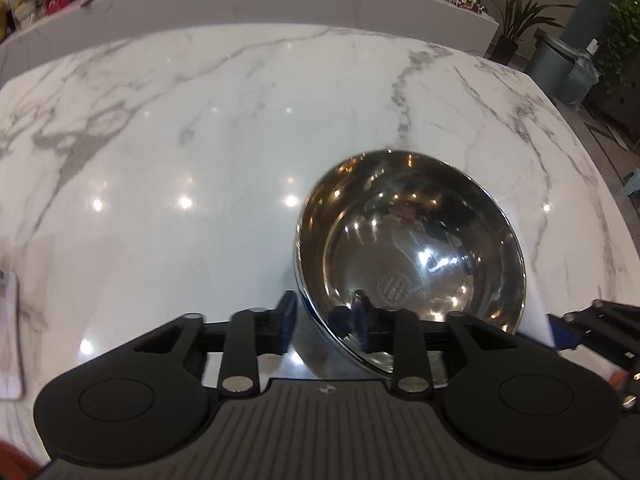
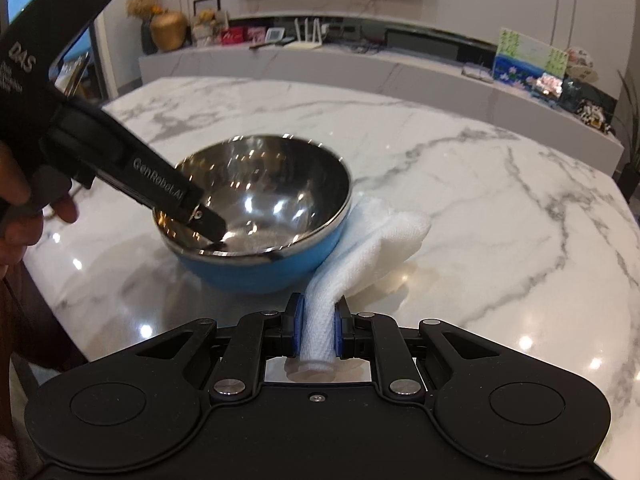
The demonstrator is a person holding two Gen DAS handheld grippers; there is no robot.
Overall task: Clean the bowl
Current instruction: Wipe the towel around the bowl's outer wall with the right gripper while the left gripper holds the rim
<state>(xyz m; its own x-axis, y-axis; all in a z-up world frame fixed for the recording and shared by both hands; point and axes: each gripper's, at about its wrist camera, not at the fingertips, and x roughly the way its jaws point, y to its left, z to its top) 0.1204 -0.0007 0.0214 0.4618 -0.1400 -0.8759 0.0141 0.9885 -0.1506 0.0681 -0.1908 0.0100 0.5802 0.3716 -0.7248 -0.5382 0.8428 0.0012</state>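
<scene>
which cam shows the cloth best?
Right wrist: the white cloth runs from the right gripper, pinched between its pads, and lies against the bowl's blue side. Left wrist shows no cloth, only the bowl's steel inside.

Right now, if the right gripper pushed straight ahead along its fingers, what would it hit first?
Probably the cloth it already holds: the right gripper points at the bunched part on the table, beside the bowl. The bowl's blue side lies just left of that line; depth is uncertain.
</scene>
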